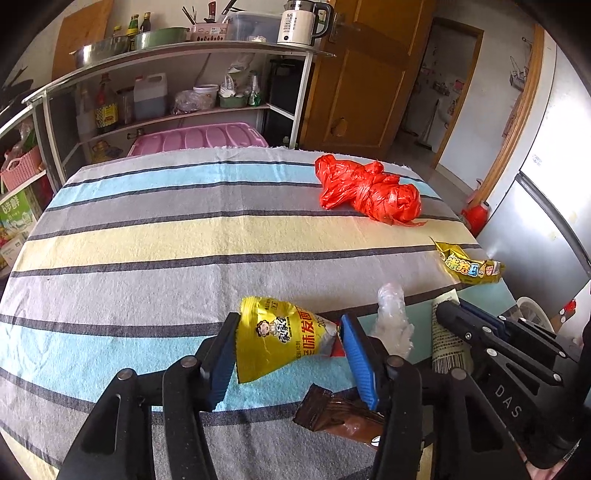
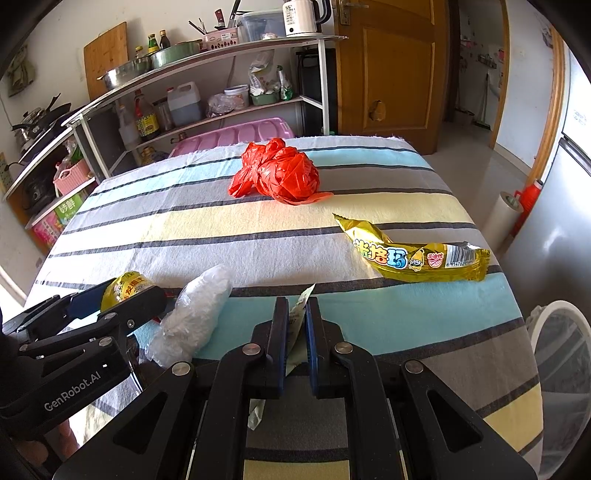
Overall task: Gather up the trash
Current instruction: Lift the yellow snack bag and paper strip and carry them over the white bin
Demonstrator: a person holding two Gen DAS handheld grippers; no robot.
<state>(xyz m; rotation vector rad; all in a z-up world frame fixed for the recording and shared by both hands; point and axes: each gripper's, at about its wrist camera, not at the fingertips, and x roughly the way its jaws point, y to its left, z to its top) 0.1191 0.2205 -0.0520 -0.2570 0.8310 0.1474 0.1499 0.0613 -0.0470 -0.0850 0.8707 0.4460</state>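
- Trash scattered over a table under a striped cloth (image 1: 147, 229): several pieces visible, none seen in a bin yet.
- Yellow noodle packet (image 1: 273, 339) near the front edge, standing between the two blue pads of the left gripper (image 1: 288, 349); pads touching or nearly touching its sides, so probably a loose grasp; firm pinch not certain.
- Thin pale wrapper with a barcode (image 2: 297, 325), clenched edge-on between the almost closed fingers of the right gripper (image 2: 295, 332), one end poking out above the fingertips, the other hanging below.
- Crumpled clear plastic (image 2: 195, 317) lying on the cloth between the two grippers, untouched.
- Brown wrapper (image 1: 340, 413) lying flat just beside and below the left gripper's right finger, untouched.
- Long gold snack wrapper (image 2: 413, 254) lying near the table's right edge, well apart from both grippers.
- Knotted red plastic bag (image 2: 277, 173) toward the far side of the table, farthest from the grippers.
- White wire-mesh bin (image 2: 561, 369) on the floor off the table's right corner, a likely place for the trash; contents not visible.
- Progress, as a judgement: early to middle stage; two pieces in or near hand, four left on the cloth, no drop-off shown.
- Beyond the table: metal shelves (image 2: 221, 55) with bottles, bowls and a white kettle (image 2: 301, 18), a wooden door (image 2: 391, 74), a grey fridge at the right.
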